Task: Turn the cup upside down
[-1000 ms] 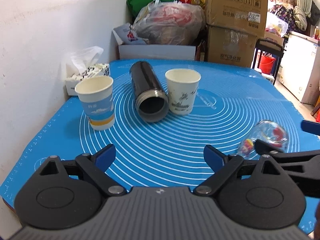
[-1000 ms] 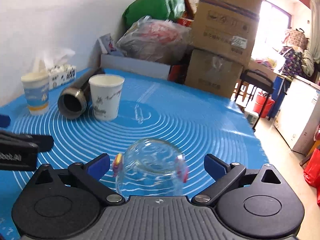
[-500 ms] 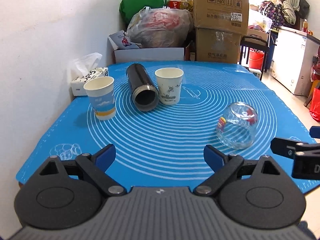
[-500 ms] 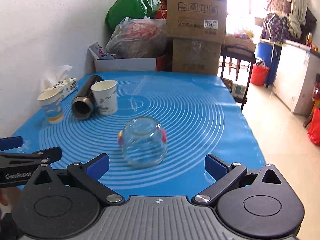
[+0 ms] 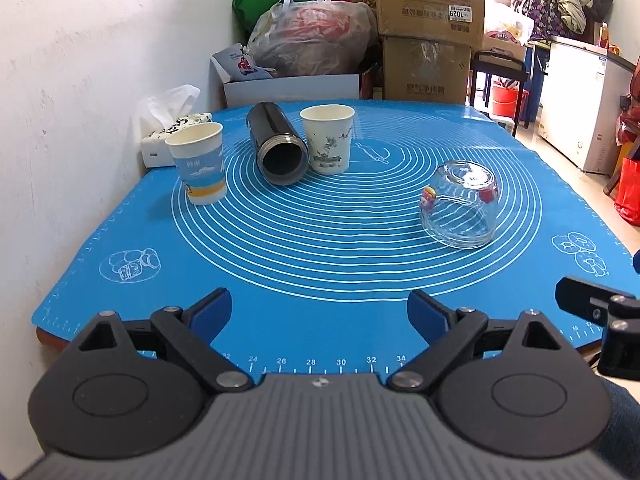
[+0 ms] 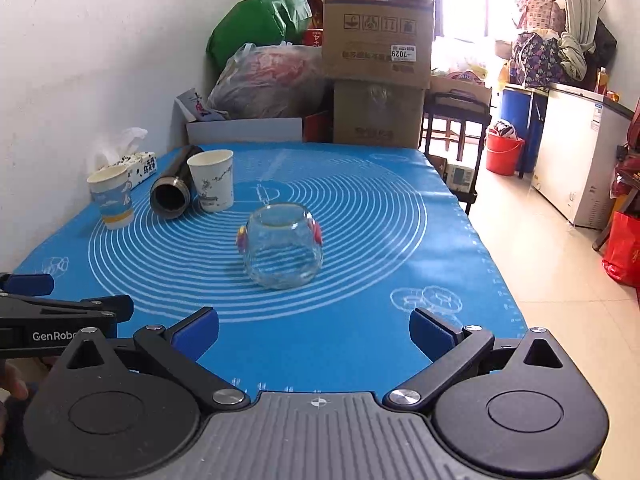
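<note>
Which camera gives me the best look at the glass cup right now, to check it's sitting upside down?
The right wrist view: the glass cup sits near the centre, straight ahead of the open right gripper, base up and rim down on the blue mat. The left wrist view shows it off to the right, base up too.

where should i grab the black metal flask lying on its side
Take the black metal flask across its cylindrical body near the open mouth, from above. It lies flat on the blue mat, mouth toward the camera, with the white printed paper cup close on its right, so a side approach is likely crowded.
</note>
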